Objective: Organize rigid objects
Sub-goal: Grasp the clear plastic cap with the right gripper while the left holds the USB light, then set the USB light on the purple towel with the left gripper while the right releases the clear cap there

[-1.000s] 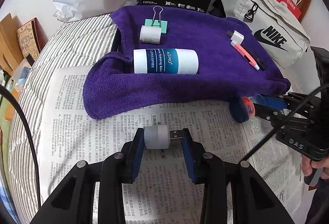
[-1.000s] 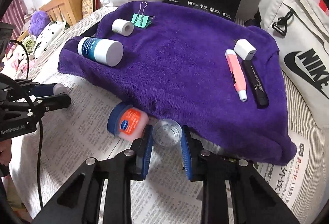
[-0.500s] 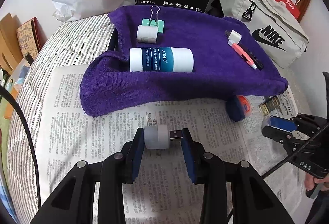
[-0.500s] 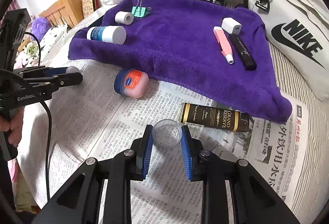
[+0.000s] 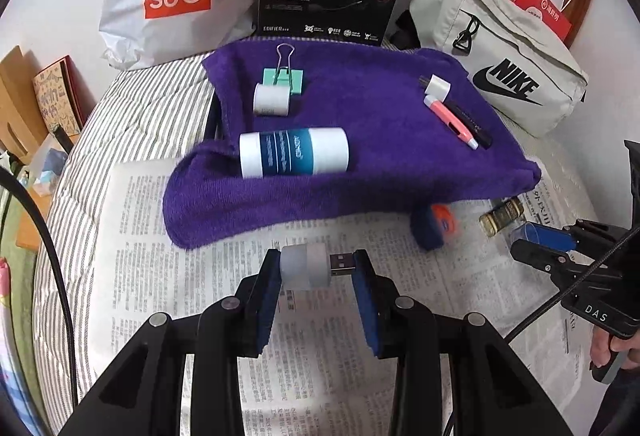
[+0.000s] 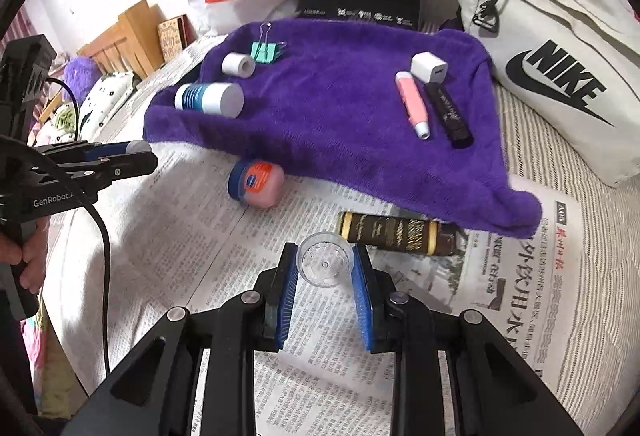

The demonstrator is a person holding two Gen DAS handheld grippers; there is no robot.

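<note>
Left gripper squeezing a small plug light end to end above the newspaper: light, hard, smooth. Right gripper pinching a clear cap by its rim: light, slippery, maybe easy to crack.

Both wrist cameras look steeply down, sharing the purple towel.

Purple towel: deep-pile cloth, matt. Beside its near edge, newspaper: thin printed paper, creased. On the towel, binder clip: bright wire handles, matt green body. Just off its near edge, clear cap: glossy transparent plastic; USB plug: bright metal.
</note>
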